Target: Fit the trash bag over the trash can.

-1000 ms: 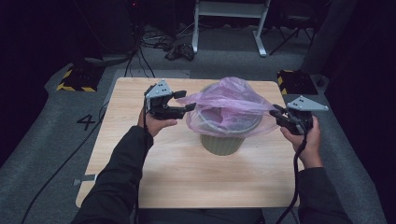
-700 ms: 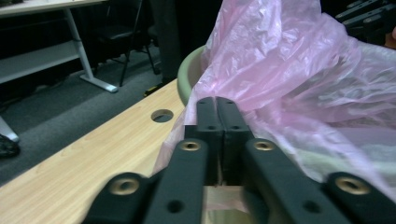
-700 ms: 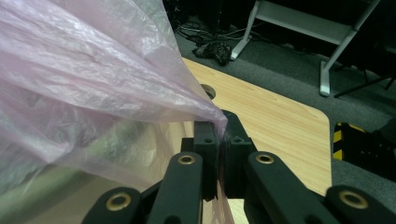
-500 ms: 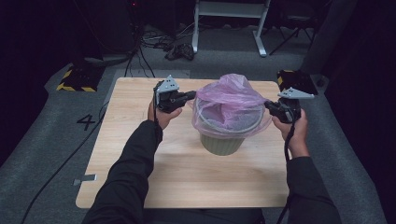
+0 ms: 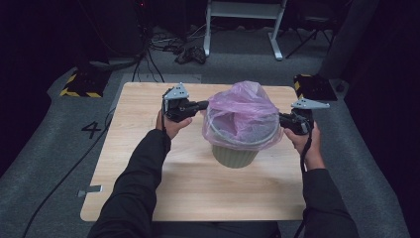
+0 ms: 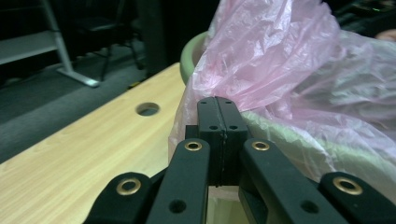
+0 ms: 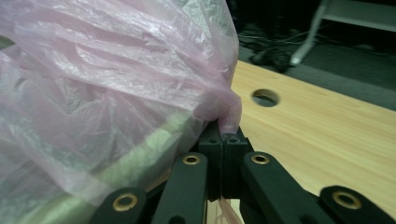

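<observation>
A pale green bin (image 5: 235, 156) stands mid-table with a pink plastic bag (image 5: 242, 111) draped over its rim. My left gripper (image 5: 204, 105) is at the bin's left rim, and my right gripper (image 5: 282, 119) is at its right rim. In the left gripper view the jaws (image 6: 217, 105) are pressed together against the bag film (image 6: 280, 56), beside the green rim (image 6: 191, 51). In the right gripper view the jaws (image 7: 223, 137) pinch a bunched fold of the bag (image 7: 116, 70), and a pink strand shows between them lower down.
The wooden table (image 5: 148, 198) has a round hole (image 6: 148, 109) near its far edge. Yellow-and-black striped blocks (image 5: 79, 87) (image 5: 309, 84) sit on the floor at both far corners. A metal stand (image 5: 242, 15) and cables lie beyond.
Both hands came inward and down to the bin's rim. The bag, stretched wide before, now sits lower and tighter over the rim.
</observation>
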Demonstrator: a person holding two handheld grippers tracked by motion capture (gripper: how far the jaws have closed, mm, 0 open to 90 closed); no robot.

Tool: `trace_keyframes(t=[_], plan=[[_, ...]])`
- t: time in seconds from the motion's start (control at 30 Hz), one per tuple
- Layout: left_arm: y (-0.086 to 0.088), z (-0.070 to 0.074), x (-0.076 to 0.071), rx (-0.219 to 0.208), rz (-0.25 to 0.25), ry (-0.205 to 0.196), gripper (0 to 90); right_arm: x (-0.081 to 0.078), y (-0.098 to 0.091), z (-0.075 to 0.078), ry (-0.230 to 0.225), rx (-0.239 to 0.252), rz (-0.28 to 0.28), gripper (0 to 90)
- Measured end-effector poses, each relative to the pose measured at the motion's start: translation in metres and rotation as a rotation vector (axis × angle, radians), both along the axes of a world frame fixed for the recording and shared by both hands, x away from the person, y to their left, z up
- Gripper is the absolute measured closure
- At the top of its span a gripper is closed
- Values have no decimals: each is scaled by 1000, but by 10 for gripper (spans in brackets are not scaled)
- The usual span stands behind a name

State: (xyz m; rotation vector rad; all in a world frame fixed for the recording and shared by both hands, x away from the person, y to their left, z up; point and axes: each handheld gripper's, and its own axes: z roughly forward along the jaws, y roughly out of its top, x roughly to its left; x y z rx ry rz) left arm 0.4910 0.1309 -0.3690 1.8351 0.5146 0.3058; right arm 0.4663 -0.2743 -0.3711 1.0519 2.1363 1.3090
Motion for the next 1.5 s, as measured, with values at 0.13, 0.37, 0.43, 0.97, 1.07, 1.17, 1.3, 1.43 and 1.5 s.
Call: trace_keyframes(t=[0.13, 0.37, 0.43, 0.97, 1.07, 1.17, 1.3, 1.43, 1.5], plan=[[10, 4, -20, 40, -45, -17, 900, -14, 2, 1, 17, 12, 44, 900], [23, 16, -43, 91, 4, -87, 900, -45, 6, 14, -40, -101, 16, 897], [24, 18, -42, 88, 23, -85, 900, -47, 2, 19, -48, -100, -28, 893], [0, -17, 5, 114, 127, 14, 900, -7, 5, 5, 89, 2, -59, 897], [-9, -27, 10, 138, 119, 43, 900, 2, 6, -8, 155, 50, -40, 897], [-19, -35, 13, 159, 96, 68, 900, 6, 9, -18, 176, 64, -29, 897], [-26, -43, 14, 171, 65, 105, 900, 8, 12, -29, 195, 51, -26, 897], [-26, -54, 15, 183, 52, 144, 900, 10, 11, -38, 218, 56, -16, 896], [-27, -61, 14, 219, 51, 166, 900, 9, 12, -44, 240, 33, -13, 897]])
